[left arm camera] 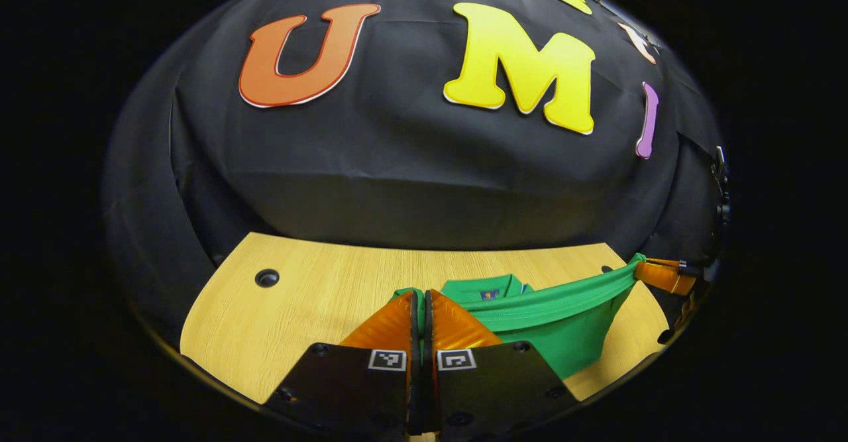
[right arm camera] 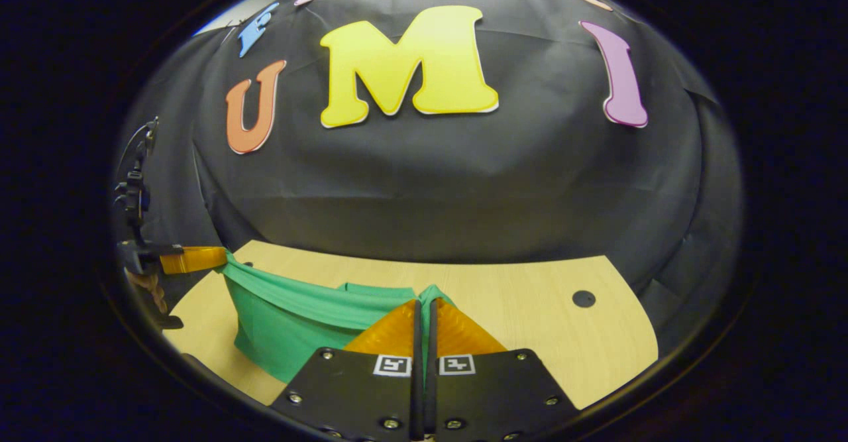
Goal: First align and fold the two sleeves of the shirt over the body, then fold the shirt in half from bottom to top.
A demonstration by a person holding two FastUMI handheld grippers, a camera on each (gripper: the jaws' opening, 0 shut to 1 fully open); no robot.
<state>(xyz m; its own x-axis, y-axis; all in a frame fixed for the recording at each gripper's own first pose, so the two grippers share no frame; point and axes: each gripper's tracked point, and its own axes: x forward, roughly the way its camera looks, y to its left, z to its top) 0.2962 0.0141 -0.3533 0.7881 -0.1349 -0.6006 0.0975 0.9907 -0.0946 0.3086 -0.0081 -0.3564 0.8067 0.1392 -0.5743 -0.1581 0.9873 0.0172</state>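
A green shirt (left arm camera: 563, 326) hangs stretched above the wooden table (left arm camera: 298, 296), its hem held taut between the two grippers while its collar end rests on the table. My left gripper (left arm camera: 419, 299) is shut on one corner of the hem. In the left gripper view the right gripper (left arm camera: 646, 271) pinches the other corner at far right. In the right gripper view the shirt (right arm camera: 291, 323) spreads to the left, my right gripper (right arm camera: 424, 306) is shut on its corner, and the left gripper (right arm camera: 215, 258) grips the far corner at left.
The table (right arm camera: 543, 336) has a round dark hole (right arm camera: 583, 298) on one side and a matching hole (left arm camera: 267, 277) on the other. The black cloth wall stands close behind the table's far edge. A hand (right arm camera: 149, 289) holds the far gripper.
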